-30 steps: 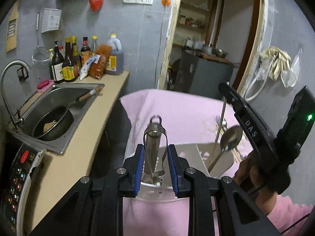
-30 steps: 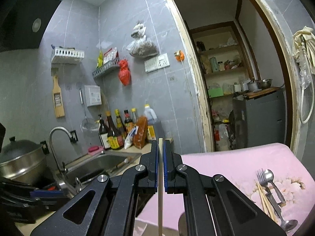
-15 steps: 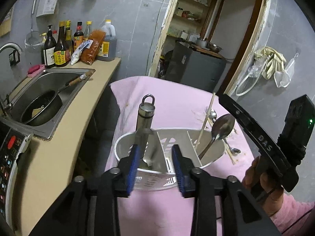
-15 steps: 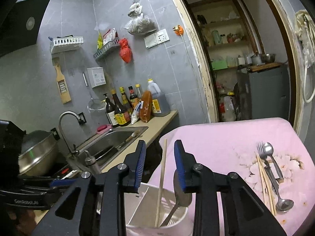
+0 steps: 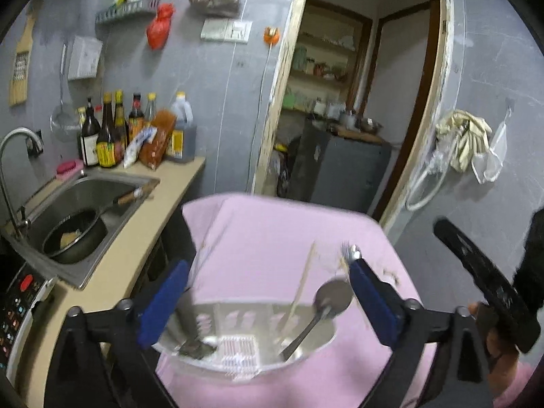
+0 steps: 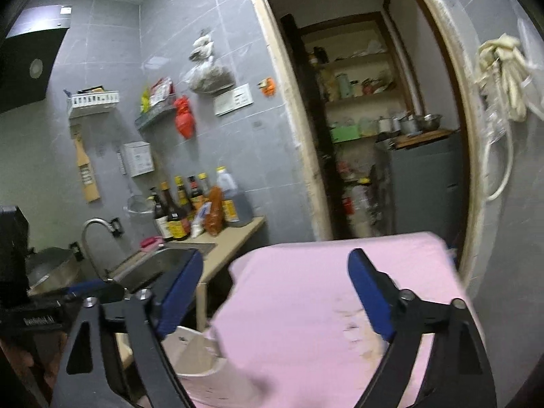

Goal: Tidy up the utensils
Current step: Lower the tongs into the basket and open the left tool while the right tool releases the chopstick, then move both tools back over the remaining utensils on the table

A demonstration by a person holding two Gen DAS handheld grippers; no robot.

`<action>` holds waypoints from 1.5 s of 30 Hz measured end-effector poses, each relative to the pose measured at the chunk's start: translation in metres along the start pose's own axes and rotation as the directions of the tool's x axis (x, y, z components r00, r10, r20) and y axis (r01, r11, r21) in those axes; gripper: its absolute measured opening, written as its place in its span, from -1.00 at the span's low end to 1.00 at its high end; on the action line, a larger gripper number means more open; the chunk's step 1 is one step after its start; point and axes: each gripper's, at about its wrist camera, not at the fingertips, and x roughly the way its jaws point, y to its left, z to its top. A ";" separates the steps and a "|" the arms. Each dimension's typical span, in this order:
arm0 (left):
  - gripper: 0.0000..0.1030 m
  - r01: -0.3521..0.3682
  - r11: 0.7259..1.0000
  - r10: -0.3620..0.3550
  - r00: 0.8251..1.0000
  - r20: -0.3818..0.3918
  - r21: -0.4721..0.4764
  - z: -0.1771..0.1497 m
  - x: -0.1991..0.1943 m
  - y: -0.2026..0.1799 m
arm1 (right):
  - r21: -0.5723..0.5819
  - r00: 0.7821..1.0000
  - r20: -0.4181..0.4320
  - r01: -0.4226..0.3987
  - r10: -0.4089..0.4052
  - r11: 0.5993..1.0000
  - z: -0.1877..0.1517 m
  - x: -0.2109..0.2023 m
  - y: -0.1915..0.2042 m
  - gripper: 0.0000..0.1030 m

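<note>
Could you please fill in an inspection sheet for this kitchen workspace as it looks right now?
Surface: pink cloth over the table.
Job's things: white caddy holding a spoon, a chopstick and a metal tool; fork behind it.
Clutter: nothing seen on the cloth.
Grippers: left gripper and right gripper have just opened, both empty.
Cables: white cord down the wall.
Surroundings: sink with a pan; bottles behind.

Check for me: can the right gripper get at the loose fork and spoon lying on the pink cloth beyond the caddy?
Probably yes. The right gripper is open and empty, and the fork and spoon lie bare on the pink cloth past the caddy.
</note>
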 end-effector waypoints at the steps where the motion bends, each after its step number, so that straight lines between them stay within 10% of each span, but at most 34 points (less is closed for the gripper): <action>1: 0.96 -0.001 1.000 0.001 1.000 0.018 -0.003 0.002 0.001 -0.008 | -0.015 1.000 0.004 0.018 -0.018 1.000 0.005 -0.003 -0.006 0.91; 17: 1.00 -0.086 0.994 0.078 0.991 0.112 0.074 -0.003 0.060 -0.134 | -0.137 0.986 0.044 0.166 -0.161 0.977 0.039 -0.013 -0.116 0.97; 37: 1.00 -0.193 0.971 0.211 0.969 -0.125 0.143 -0.046 0.198 -0.187 | -0.064 0.985 -0.152 0.075 -0.084 0.995 -0.017 0.100 -0.224 0.97; 45: 1.00 -0.205 0.970 0.235 0.928 -0.290 0.131 -0.067 0.246 -0.176 | 0.008 0.925 -0.379 -0.019 0.021 1.000 -0.052 0.168 -0.237 0.69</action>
